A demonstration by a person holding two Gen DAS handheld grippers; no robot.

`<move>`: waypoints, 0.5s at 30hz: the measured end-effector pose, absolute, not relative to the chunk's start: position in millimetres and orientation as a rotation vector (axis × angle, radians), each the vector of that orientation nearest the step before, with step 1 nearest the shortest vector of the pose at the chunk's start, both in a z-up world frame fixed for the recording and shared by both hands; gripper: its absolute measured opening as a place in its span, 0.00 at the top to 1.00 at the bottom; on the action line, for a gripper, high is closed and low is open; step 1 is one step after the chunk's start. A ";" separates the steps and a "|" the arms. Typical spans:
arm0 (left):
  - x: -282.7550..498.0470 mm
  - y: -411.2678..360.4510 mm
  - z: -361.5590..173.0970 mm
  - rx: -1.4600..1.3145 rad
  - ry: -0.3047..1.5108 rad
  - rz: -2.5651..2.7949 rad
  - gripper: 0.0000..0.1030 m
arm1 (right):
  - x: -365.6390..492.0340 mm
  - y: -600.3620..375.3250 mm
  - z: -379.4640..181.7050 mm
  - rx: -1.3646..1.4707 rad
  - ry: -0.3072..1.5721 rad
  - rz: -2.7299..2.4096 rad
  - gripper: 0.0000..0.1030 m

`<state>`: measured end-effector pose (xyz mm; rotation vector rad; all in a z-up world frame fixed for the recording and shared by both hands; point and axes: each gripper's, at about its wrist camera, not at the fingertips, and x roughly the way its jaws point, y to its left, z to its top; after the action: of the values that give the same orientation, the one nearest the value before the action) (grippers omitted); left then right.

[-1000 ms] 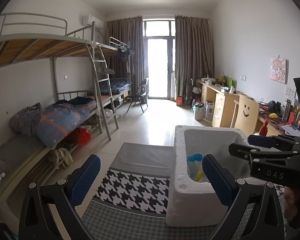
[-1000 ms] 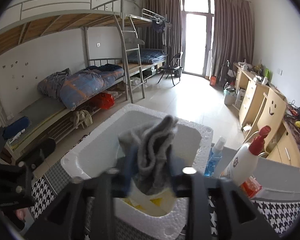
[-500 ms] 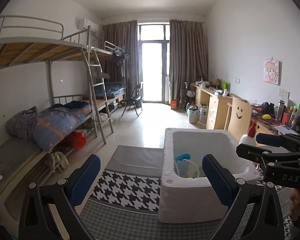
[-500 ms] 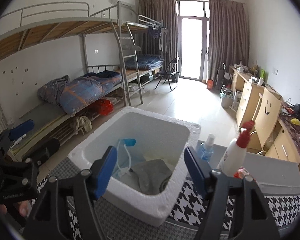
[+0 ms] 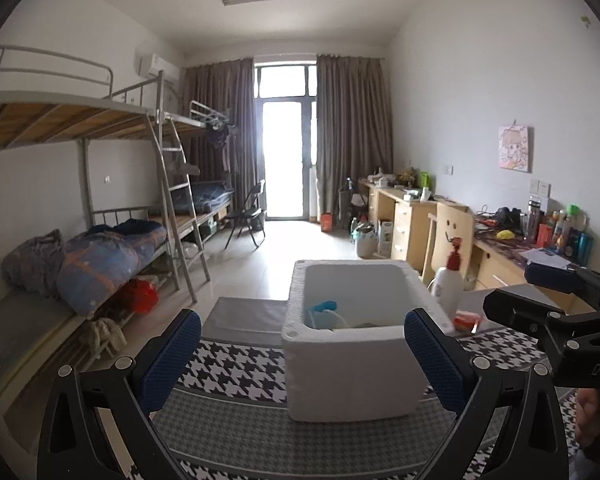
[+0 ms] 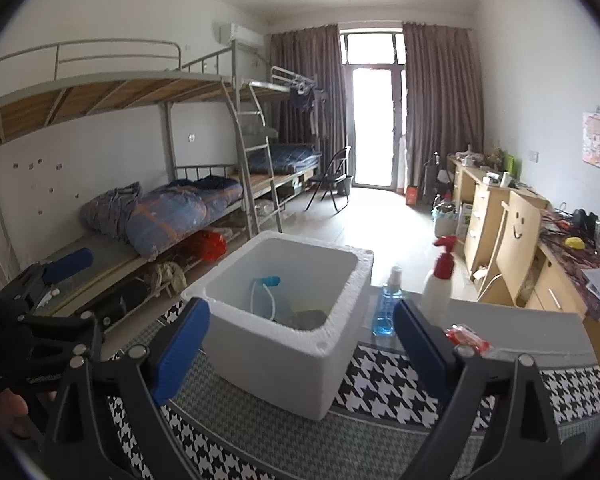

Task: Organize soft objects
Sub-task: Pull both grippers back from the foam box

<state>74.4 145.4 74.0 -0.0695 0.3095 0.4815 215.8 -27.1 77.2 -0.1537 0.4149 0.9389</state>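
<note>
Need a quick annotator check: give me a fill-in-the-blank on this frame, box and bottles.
1. The foam box stands on a ____-patterned cloth.
2. The white spray bottle has a ____ trigger head.
3. The small clear bottle holds ____ liquid.
4. Nothing is between the right tongs, which are ____.

Missing: houndstooth; red; blue; opening

Foam box point(image 6: 284, 364) on mat point(image 6: 384, 376), bottles point(image 6: 436, 292) right.

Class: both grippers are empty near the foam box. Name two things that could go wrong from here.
1. The spray bottle and blue bottle stand upright just beside the foam box; a swing of the opening right gripper could topple them.
2. The light box might slide on the cloth if bumped.
</note>
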 end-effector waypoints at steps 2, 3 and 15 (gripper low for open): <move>67.9 137.0 73.9 -0.069 0.301 0.470 0.01 | 208.2 -36.2 77.0 -0.141 0.405 0.937 0.08; 64.5 133.0 74.0 -0.071 0.296 0.465 0.01 | 207.7 -40.2 77.3 -0.137 0.400 0.933 0.08; 41.4 107.5 66.1 -0.068 0.265 0.449 0.01 | 171.8 -79.2 66.7 -0.121 0.327 0.891 0.07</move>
<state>41.4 107.5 66.1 -0.0684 0.2654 0.4490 171.8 -79.2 66.7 -0.1212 0.3266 0.8915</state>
